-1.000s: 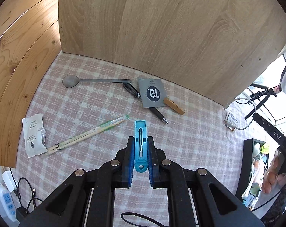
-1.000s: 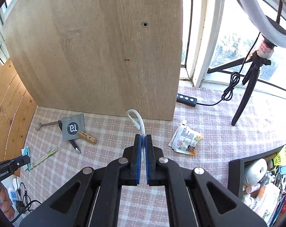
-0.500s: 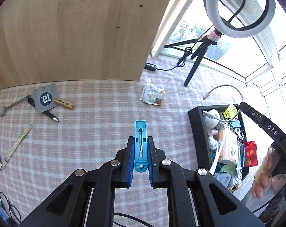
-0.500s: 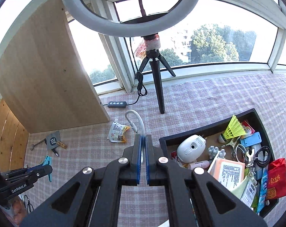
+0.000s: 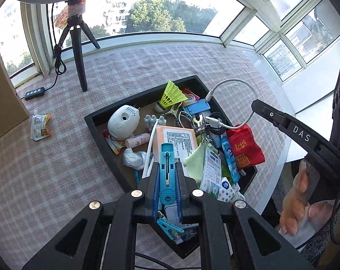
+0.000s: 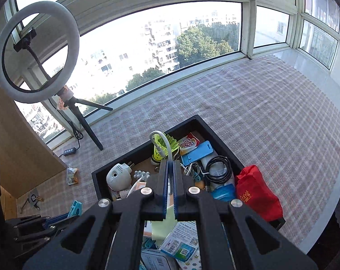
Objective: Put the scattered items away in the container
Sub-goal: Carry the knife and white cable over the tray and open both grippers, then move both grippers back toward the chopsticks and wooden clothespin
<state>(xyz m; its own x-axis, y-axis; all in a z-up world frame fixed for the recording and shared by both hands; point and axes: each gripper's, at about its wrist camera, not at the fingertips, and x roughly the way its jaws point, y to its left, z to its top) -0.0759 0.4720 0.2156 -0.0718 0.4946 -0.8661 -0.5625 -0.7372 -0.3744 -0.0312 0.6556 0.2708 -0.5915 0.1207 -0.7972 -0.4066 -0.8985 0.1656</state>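
The black container [image 5: 97, 126] sits on the checked tablecloth [image 5: 57, 168], already crowded with a white round device [image 5: 122, 121], a yellow shuttlecock [image 5: 172, 93], a blue phone stand [image 5: 198, 107], a coiled black cable [image 6: 219, 168] and a red pouch [image 5: 244, 146] draped over its rim at 3 o'clock. In my left wrist view, the left gripper [image 5: 167, 175] is pinching a blue clothes peg [image 5: 167, 171] between its pads, the peg pointing toward 12 o'clock above the container's near corner. In my right wrist view, the right gripper [image 6: 169, 180] has its jaws pressed together on a white charging cable [image 6: 167, 148], which loops up and curls toward 11 o'clock above the container's contents. The left wrist view shows that same cable arching from the right gripper's fingers at 3 o'clock, its plug end hanging over the phone stand. Outside the container, I see a snack packet [image 5: 40, 127] on the cloth at 9 o'clock, beside a wooden panel [image 5: 3, 103]. A ring light on a tripod [image 6: 79, 117] stands at 10 o'clock near the window. A person's hand [image 5: 300, 202] holds the right gripper's handle at 4 o'clock.
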